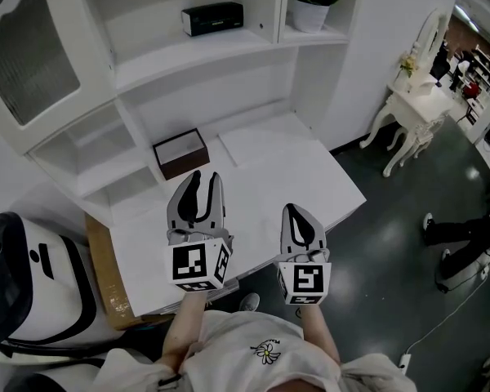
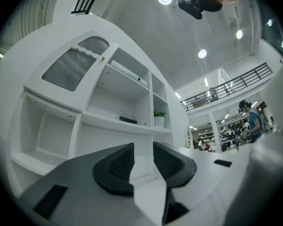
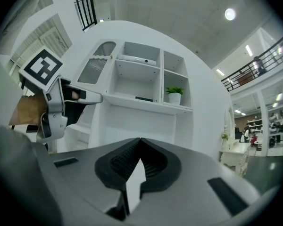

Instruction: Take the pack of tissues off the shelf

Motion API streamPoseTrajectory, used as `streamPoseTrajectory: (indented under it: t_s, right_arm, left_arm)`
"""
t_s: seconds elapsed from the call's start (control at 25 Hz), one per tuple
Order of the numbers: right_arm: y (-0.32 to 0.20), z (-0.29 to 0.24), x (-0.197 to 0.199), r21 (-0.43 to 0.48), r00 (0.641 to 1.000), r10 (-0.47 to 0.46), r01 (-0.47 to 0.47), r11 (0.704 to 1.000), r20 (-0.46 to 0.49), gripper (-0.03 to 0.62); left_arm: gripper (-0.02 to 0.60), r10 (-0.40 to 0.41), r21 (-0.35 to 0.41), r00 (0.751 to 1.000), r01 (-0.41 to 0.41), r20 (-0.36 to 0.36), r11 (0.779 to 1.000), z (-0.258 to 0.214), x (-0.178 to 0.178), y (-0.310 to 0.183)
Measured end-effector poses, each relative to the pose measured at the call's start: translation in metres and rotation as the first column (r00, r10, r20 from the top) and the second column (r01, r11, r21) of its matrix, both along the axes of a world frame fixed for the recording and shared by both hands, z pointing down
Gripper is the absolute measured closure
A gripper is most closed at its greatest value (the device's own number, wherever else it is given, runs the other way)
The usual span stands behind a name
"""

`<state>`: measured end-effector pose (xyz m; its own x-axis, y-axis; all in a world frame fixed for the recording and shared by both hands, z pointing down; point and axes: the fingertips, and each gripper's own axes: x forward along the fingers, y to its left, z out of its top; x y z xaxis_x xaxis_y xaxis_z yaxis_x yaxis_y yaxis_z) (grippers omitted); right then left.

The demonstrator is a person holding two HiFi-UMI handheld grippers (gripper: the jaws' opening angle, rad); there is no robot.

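My left tool (image 1: pixel 204 176): jaws apart, empty. My right tool (image 1: pixel 300 212): together. Bare white bench (image 1: pixel 302 178) ahead. Boxy dark pack of tissues (image 1: pixel 212 17) on smooth shelf (image 1: pixel 163 60), top of frame.

Potted plant (image 1: pixel 309 6), ornate white table (image 1: pixel 414 104), brown cardboard (image 1: pixel 106 274)

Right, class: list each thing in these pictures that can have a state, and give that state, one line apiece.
left tool: jaws slightly apart, nothing between them
right tool: jaws together, empty
pack of tissues: lying on the upper shelf, untouched
cabinet door: shut
potted plant: upright
brown box: flat on the desk, clear of both tools
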<state>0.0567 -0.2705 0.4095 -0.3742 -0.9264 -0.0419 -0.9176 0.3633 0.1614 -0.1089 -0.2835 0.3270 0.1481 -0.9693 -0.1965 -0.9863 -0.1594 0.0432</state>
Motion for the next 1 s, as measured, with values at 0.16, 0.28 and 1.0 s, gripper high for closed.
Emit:
streamPoseTrajectory:
  t_s: [0.16, 0.28, 1.0]
  right_arm:
    - [-0.001, -0.001, -0.001, -0.001, 1.000, -0.009, 0.009, 1.000, 0.001, 0.591]
    - [-0.001, -0.004, -0.001, 0.002, 1.000, -0.013, 0.013, 1.000, 0.004, 0.591]
    - [-0.016, -0.006, 0.004, -0.014, 1.000, -0.017, 0.017, 1.000, 0.005, 0.591]
  left_arm:
    - [0.411, 0.006, 0.033, 1.000, -0.007, 0.024, 0.999, -0.025, 0.000, -0.007]
    - [0.369, 0.010, 0.050, 0.999, -0.012, 0.042, 0.999, -0.039, -0.001, -0.014]
    - [0.212, 0.120, 0.110, 0.992, -0.123, 0.026, 0.986, -0.184, -0.021, -0.138]
